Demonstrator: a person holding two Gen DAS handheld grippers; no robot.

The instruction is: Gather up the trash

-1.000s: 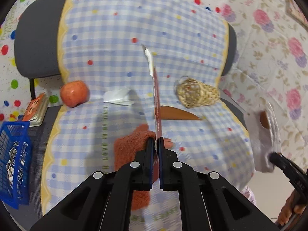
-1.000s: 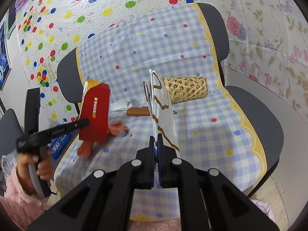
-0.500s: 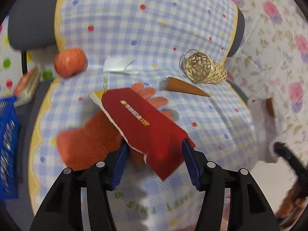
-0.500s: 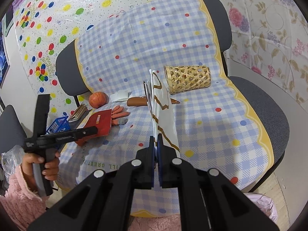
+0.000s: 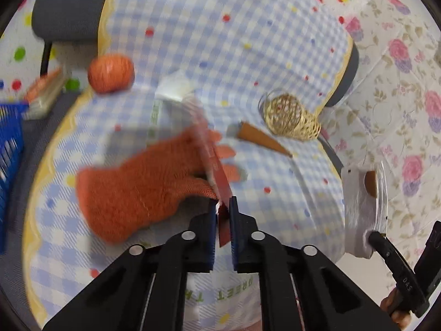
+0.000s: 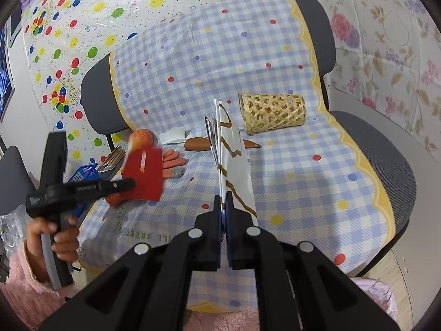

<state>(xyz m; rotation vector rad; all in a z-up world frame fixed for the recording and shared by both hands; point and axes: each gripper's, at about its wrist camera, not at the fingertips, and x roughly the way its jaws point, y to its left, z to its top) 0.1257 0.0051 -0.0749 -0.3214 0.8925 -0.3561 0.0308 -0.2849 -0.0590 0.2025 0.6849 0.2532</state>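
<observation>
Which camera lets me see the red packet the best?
The right wrist view. There the red packet shows its broad flat face, pinched by the left gripper above the orange glove. The left wrist view shows only its thin blurred edge between that gripper's fingers.

Home room: cloth-draped office chair (image 6: 372, 165), floral wallpaper (image 6: 386, 41).

Matt red card packet (image 6: 144, 175), fuzzy knitted orange glove (image 5: 143, 190), woven open-work cane basket (image 6: 273, 113), smooth checked cloth cover (image 6: 303, 171), glossy white paper bag (image 6: 237, 165), matt black plastic left gripper (image 5: 222, 211)
</observation>
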